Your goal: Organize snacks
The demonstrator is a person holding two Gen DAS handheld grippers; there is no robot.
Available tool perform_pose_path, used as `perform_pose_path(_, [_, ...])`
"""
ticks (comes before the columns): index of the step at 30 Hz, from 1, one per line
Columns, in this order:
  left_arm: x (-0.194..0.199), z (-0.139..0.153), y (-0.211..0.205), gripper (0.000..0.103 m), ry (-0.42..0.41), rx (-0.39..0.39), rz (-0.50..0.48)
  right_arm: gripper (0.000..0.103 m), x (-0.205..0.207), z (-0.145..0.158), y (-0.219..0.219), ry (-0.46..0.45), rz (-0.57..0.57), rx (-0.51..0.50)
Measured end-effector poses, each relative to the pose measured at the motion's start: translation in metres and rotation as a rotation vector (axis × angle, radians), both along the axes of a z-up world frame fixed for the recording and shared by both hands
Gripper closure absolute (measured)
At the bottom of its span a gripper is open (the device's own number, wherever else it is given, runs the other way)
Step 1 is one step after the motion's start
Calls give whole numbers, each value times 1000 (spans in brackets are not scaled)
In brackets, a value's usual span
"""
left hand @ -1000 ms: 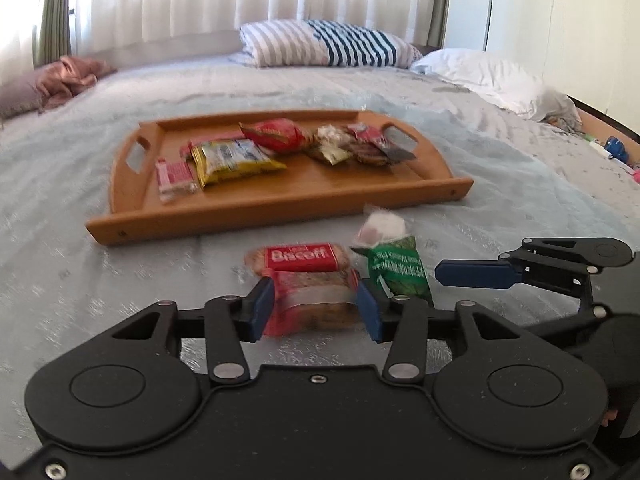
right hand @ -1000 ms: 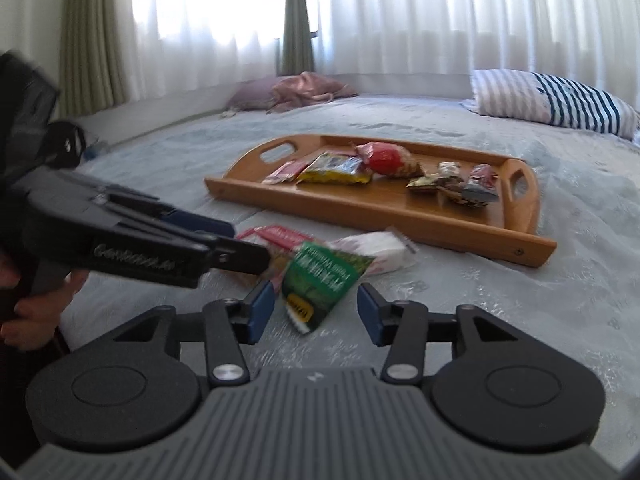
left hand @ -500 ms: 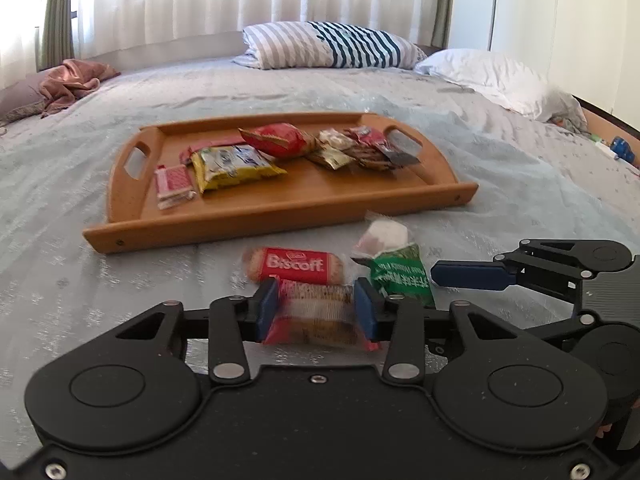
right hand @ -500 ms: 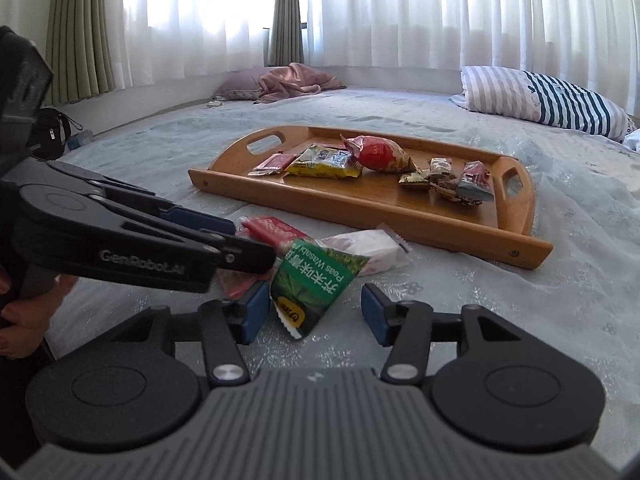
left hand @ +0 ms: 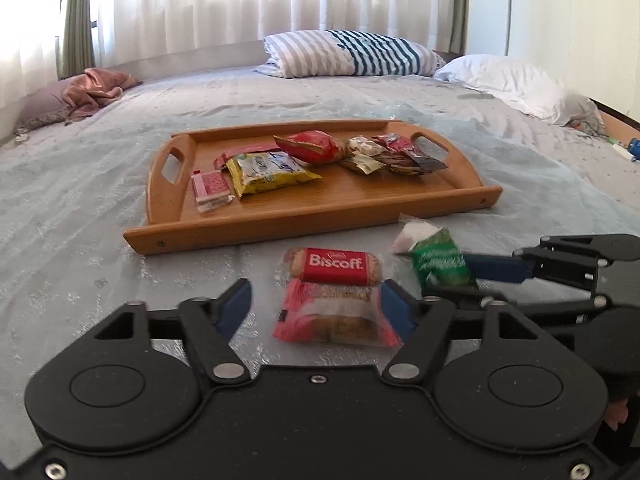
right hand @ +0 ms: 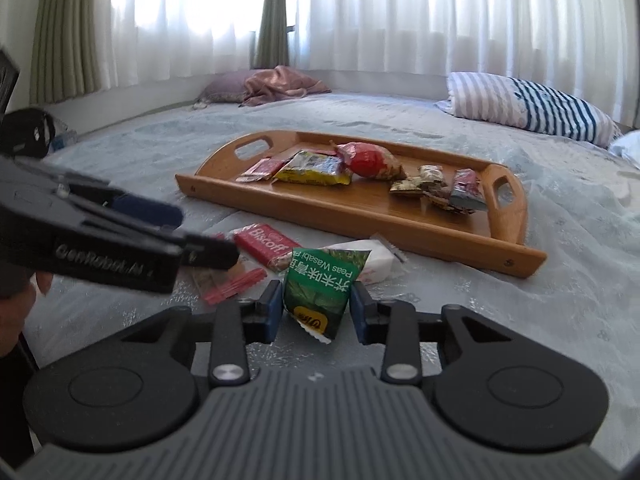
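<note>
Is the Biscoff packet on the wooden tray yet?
No, the Biscoff packet lies on the bedspread in front of the wooden tray, outside its near rim.

The left gripper (left hand: 314, 306) is black plastic. It has two big round bumps side by side, like two flat wheels. Thin black bars with three-sided holes run out from them to two fingers (left hand: 234, 308) with blue pads. Shiny silver pins sit where the bars join, and small silver screws sit in the near corners and in the middle. Seen from the right wrist, its side has pale letters that read "GenRobot.AI".

The right gripper (right hand: 316, 312) has the same shape, with two round bumps, black bars, silver pins and blue fingers (right hand: 272, 312). Its near part is grey with long ridges across it.
</note>
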State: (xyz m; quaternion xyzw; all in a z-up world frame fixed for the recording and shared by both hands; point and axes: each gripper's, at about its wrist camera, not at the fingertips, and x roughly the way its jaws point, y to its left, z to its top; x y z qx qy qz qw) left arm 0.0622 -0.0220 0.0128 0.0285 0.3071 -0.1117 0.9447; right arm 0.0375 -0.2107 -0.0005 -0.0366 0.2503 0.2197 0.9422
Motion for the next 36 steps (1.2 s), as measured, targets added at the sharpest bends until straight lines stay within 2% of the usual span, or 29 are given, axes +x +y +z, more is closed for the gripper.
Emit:
perform_pose_path(3, [-2,-4,-1,26,2,-8,-25,64,-3,3,-9,-5,-32,24])
perform_pose_path(9, [2,-16,-10,26,31,10,-37,64,-3,3,-18,-19,-83,9])
perform_pose_path(11, [3,-20,-13,29,36,13,-30,64,-3,2,-19,-18,-92,11])
perform_pose_path(13, [2,-20,-17,38,18,41,-17,64,-3,1,-19,-17,-99,13])
perform_pose_path(17, [-1,-16,-19,47,1,53,-29,64,-3,1,-21,-27,-113,23])
perform_pose_path(18, [-2,-15,-20,52,-6,57,-28,64,-3,2,-21,-30,-117,27])
perform_pose_path(24, [-1,-9,-15,59,-20,46,11,64,0,8,-24,-47,-136,42])
perform_pose_path(36, [20,17,0,60,-83,25,83,64,20,26,-26,-82,-165,50])
